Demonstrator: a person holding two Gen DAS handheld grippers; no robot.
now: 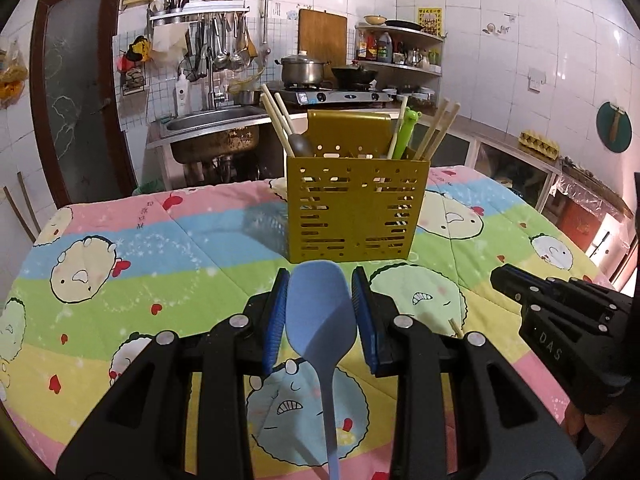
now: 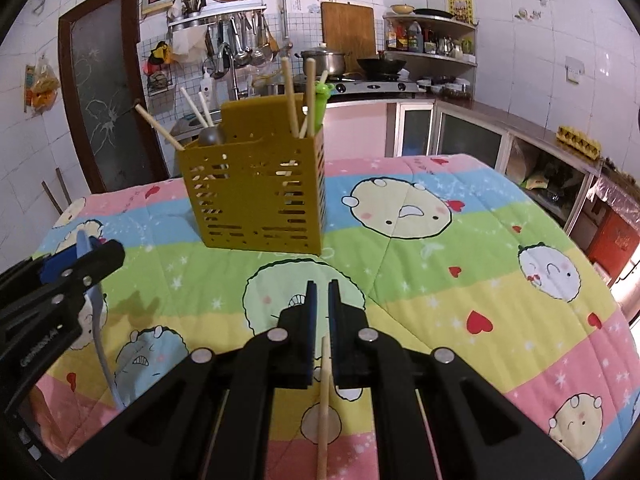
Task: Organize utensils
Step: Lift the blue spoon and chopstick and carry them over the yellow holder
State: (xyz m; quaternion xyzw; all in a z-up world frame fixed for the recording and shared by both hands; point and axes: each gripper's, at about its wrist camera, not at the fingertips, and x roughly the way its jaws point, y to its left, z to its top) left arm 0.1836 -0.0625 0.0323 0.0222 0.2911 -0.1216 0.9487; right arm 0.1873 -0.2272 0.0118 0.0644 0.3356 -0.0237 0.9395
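Two grippers work over a quilt-covered table [image 1: 120, 248], its cartoon-print cover filling the lower half of both wrist views, with a tiled kitchen behind. Next in size, the mustard-yellow slotted utensil holder [image 1: 354, 212] stands upright at centre frame in the left wrist view and upper left of centre in the right wrist view; it already carries wooden chopsticks [image 1: 436, 130] at both ends, a green frog-topped utensil [image 1: 406, 130] toward the right, and a dark spoon [image 1: 300, 145] at the left. The left gripper [image 1: 320, 312], lower centre of its own view, is clamped on a blue rice paddle [image 1: 320, 316], the pads pressing the edges of the blade, the handle trailing down out of frame. The right gripper [image 2: 322, 308], lower centre of its view, has its jaws drawn together on a single wooden chopstick [image 2: 324, 404], whose shaft runs down to the bottom edge. Both tools hang clear of the quilt, short of the holder. Judged step: carrying each item to the holder for insertion. To do it well, each tool should be brought above the open top, tipped near upright, lowered into a free compartment clear of the chopsticks already leaning there, one hand at a time so the light holder is not knocked over
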